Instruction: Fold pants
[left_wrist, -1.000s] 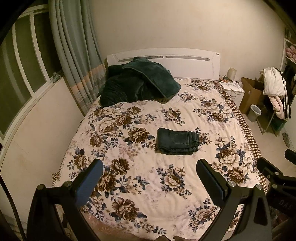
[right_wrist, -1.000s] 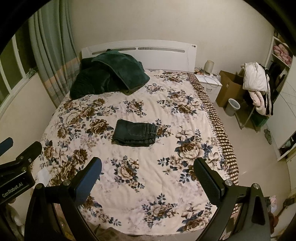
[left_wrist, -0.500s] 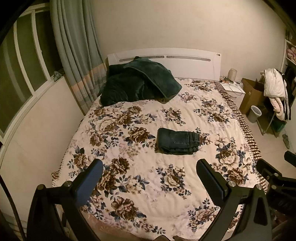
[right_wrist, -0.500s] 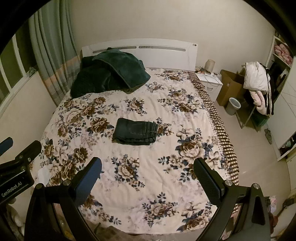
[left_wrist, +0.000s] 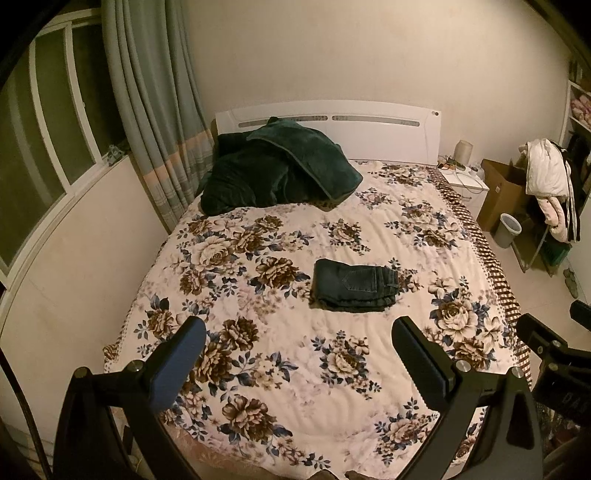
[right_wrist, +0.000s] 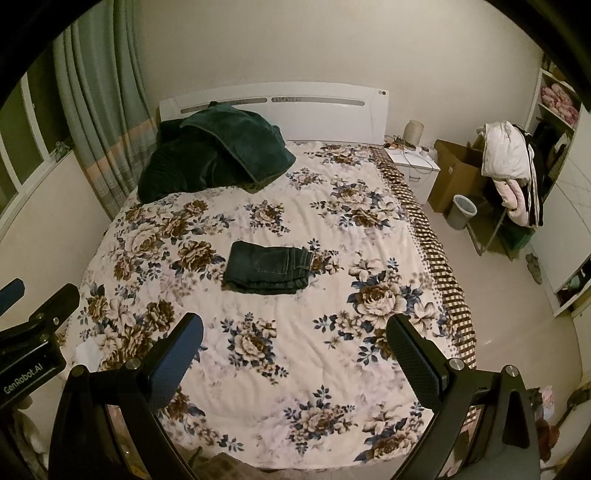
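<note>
window (left_wrist: 44, 122): far left wall, left of the bed, white frame, dark panes
curtain (left_wrist: 151, 122): grey-green, pale striped band low down, hangs between window and bed's head-left corner
bed (left_wrist: 295, 376): landmark, fills the middle of both views, cream quilt with brown and blue flowers, brown checked trim along its right edge
headboard (left_wrist: 388, 133): white, slotted, at the bed's far end against the wall
blanket (left_wrist: 273, 170): dark green plush, heaped on the bed's head-left part, touching the headboard
left gripper (left_wrist: 297, 360): fingers spread wide, nothing between them, above the bed's foot edge, well apart from the pants; blue pad faces inward
pants (left_wrist: 354, 285): dark denim, folded into a compact rectangle, lying flat near the bed's centre, back pocket up, waistband end toward the bed's right side, nothing touching them
pants, right view (right_wrist: 269, 266): same folded stack, bed centre, slightly left of the midline
right gripper (right_wrist: 295, 349): fingers spread wide, holding nothing, over the bed's foot end, well apart from the pants
nightstand (right_wrist: 413, 166): white, just right of the bed's head, cables and a pale cylinder on top
cardboard box (right_wrist: 458, 173): open, on the floor right of the nightstand
bin (right_wrist: 463, 211): grey, on the floor right of the bed, in front of the box
clothes rack (right_wrist: 513, 173): far right of the bed, white, pink and black garments piled on it
shelf (right_wrist: 557, 99): far right wall, pink fabric on it
</note>
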